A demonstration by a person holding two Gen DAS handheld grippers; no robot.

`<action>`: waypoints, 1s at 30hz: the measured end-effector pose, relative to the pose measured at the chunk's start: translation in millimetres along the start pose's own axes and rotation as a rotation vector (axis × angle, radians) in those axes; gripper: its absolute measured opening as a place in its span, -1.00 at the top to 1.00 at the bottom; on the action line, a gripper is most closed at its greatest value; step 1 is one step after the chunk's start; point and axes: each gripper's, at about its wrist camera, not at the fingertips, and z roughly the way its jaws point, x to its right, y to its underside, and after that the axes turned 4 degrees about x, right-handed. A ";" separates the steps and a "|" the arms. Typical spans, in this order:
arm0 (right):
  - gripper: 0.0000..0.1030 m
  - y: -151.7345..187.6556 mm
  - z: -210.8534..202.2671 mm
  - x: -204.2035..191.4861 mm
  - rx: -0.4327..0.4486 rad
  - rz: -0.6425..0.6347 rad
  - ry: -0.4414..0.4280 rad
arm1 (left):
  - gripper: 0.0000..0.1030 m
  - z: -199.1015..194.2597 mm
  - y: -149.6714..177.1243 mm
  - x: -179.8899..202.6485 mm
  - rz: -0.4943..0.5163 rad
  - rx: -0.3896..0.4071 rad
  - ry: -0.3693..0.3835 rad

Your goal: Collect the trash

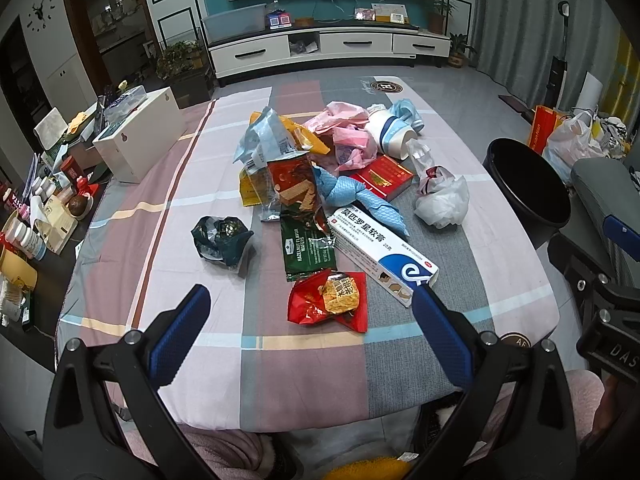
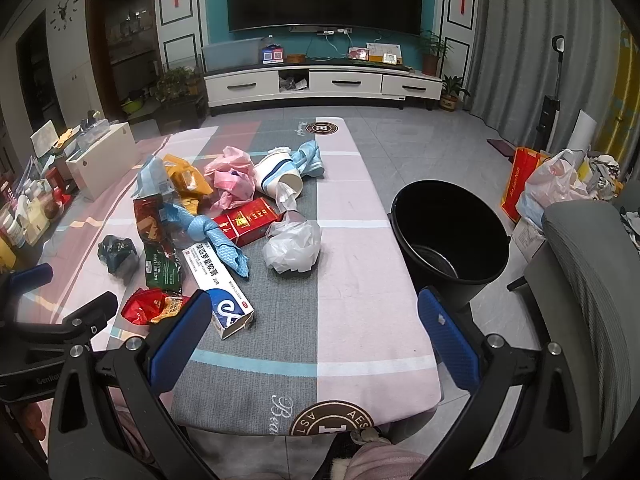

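Observation:
A pile of trash covers the middle of the checked tablecloth [image 1: 168,216]: a red snack wrapper [image 1: 330,300], a white and blue ointment box [image 1: 380,254], a green wafer wrapper [image 1: 306,246], a dark crumpled bag [image 1: 222,238], a blue cloth [image 1: 352,196], a red box [image 1: 384,176], a white plastic bag [image 1: 442,198] and a paper cup [image 1: 394,134]. My left gripper [image 1: 312,306] is open just short of the red snack wrapper. My right gripper [image 2: 314,310] is open over the table's near right part, with the ointment box [image 2: 218,284] by its left finger. A black bin [image 2: 448,232] stands off the table's right edge.
A white box [image 1: 140,136] and clutter of bottles and jars [image 1: 36,216] line the left side. A grey chair [image 2: 592,280] is at the right, with bags [image 2: 556,184] on the floor behind it. A TV cabinet [image 1: 328,46] stands at the far wall.

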 end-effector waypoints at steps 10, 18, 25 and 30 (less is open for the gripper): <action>-0.95 0.7 1.6 0.0 -0.001 0.000 -0.001 | -0.95 2.0 1.5 2.9 0.005 -0.004 -0.002; -0.95 0.8 1.8 0.6 0.000 0.002 0.000 | -0.95 2.2 0.9 2.7 0.004 -0.003 0.000; -0.95 0.4 1.1 1.5 -0.001 0.003 -0.002 | -0.95 2.6 1.0 3.3 0.007 -0.002 -0.004; -0.95 0.9 2.1 1.5 -0.002 0.003 -0.001 | -0.95 2.2 0.9 3.5 0.006 -0.003 -0.003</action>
